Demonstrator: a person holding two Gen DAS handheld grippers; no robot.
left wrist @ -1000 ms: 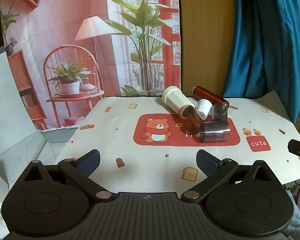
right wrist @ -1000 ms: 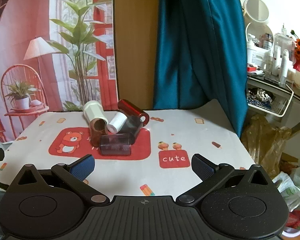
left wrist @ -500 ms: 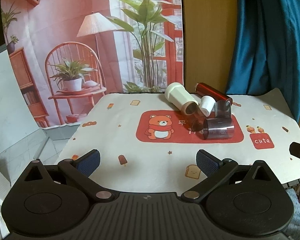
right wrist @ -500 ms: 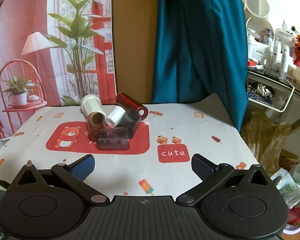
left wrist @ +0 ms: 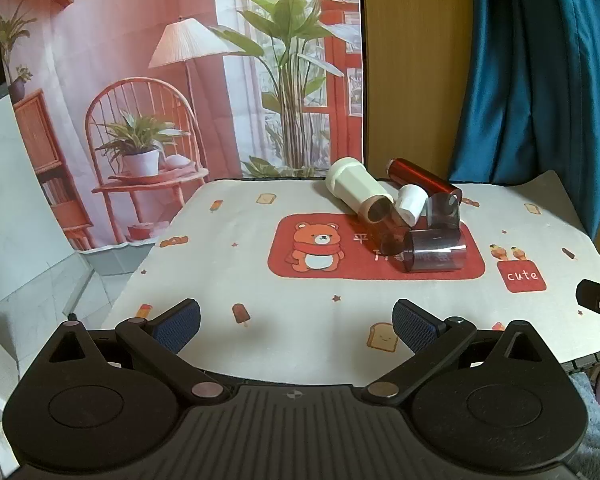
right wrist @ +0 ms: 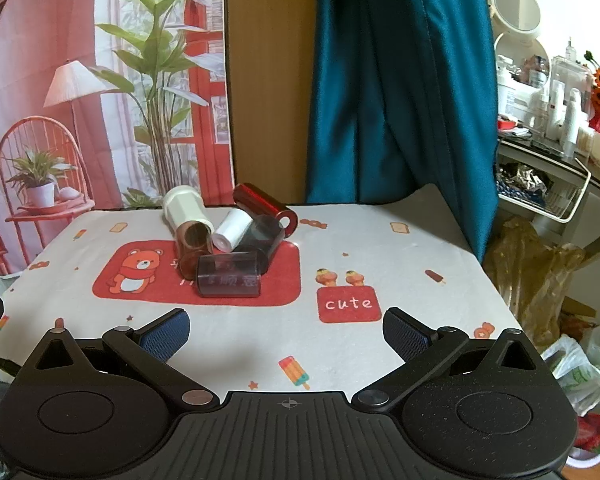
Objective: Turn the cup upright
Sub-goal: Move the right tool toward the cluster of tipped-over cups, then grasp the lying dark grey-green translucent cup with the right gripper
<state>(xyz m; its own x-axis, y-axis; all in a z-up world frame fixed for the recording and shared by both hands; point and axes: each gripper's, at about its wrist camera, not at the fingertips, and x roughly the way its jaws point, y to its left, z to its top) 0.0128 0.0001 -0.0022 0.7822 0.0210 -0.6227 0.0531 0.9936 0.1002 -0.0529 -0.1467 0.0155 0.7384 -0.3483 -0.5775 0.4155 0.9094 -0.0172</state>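
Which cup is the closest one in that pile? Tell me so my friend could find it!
Find the red bear mat on the tablecloth. At the mat's end away from the bear, cups lie tumbled in a pile. Yours is the dark see-through cup at the pile's near edge, lying crosswise on its side; it is the nearest, with writing showing through it.

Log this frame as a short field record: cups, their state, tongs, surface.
cups: six, all lying on their sides in one cluster
nearest cup: dark translucent cup, crosswise on the red bear mat
others: large white cup, brown translucent cup, small white cup, smoky cup, shiny red cup
upright cups: none
left tongs: open, holding nothing, short of the cluster
right tongs: open, holding nothing, short of the cluster
surface: printed tablecloth
progress: flip not yet started
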